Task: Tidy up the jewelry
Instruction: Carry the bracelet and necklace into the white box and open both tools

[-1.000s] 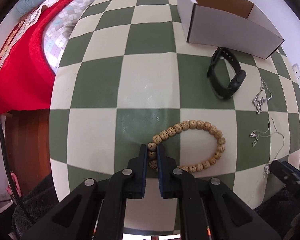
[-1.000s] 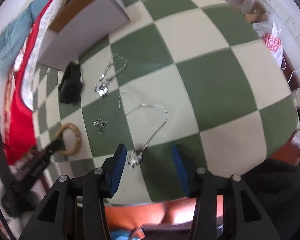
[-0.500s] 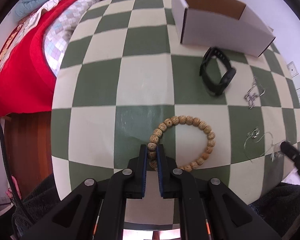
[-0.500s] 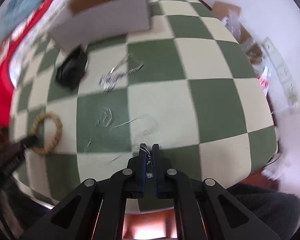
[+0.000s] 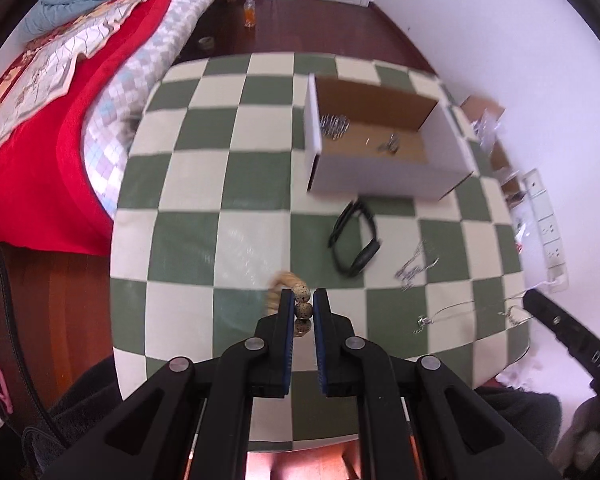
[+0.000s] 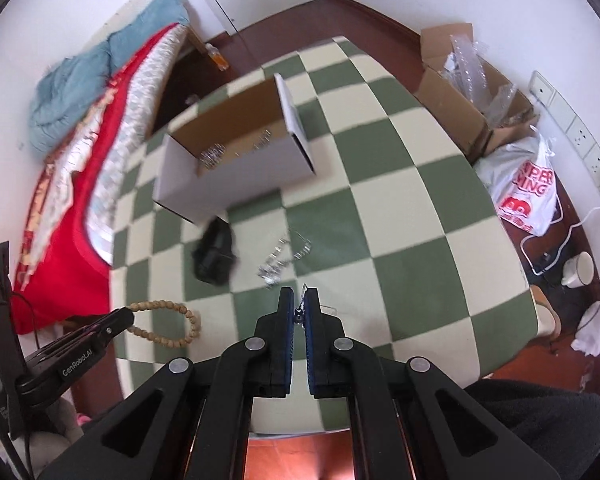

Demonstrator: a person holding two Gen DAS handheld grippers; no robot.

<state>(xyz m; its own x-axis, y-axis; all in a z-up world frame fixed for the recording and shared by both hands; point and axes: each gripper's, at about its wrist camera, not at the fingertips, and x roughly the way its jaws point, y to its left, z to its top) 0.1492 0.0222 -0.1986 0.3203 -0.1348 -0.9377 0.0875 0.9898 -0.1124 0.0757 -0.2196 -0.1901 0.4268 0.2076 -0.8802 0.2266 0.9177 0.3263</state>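
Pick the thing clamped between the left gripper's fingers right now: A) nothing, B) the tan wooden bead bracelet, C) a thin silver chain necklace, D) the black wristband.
B. The left gripper is shut on the tan wooden bead bracelet: speckled beads sit between its blue pads, while the black wristband lies on the checked tablecloth.

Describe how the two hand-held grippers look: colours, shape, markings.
Both the left hand-held gripper and the right hand-held gripper are matte black, with angular linkage arms, silver pivot pins and blue-lined fingers. White lettering marks their sides: "GenRobot.AI" on the left, "DAS" on the right.
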